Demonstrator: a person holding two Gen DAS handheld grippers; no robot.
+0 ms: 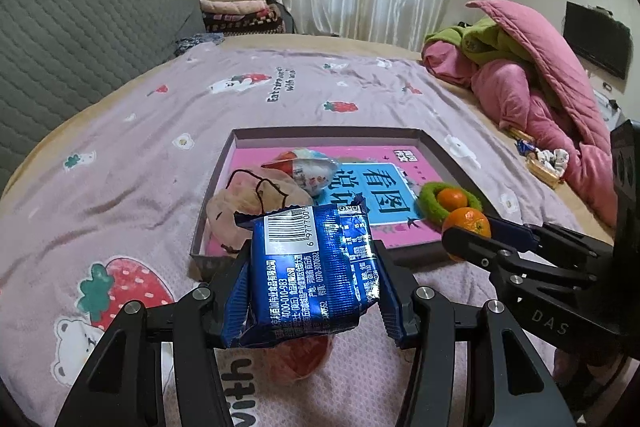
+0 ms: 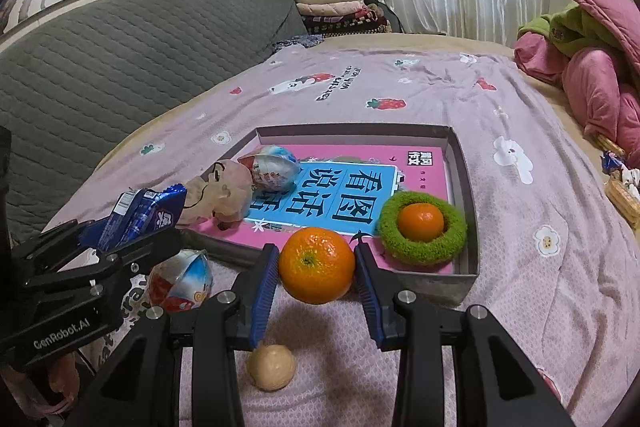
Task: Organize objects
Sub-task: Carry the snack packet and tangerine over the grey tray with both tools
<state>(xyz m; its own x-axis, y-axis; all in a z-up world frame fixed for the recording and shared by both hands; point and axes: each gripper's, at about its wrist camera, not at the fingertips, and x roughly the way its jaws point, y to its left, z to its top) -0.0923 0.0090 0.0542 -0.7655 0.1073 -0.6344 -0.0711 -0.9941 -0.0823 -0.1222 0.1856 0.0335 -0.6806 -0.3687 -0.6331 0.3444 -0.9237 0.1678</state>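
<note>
left claw (image 1: 316,267) gripping packet (image 1: 312,267) | right claw (image 2: 316,267) gripping orange (image 2: 316,265) | carrying both over box (image 2: 466,163); advice: clear rim, lower onto bare book (image 2: 416,163)

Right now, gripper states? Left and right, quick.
Left gripper: closed on the blue snack packet, held above the bed.
Right gripper: closed on the orange, held clear of the box.
</note>
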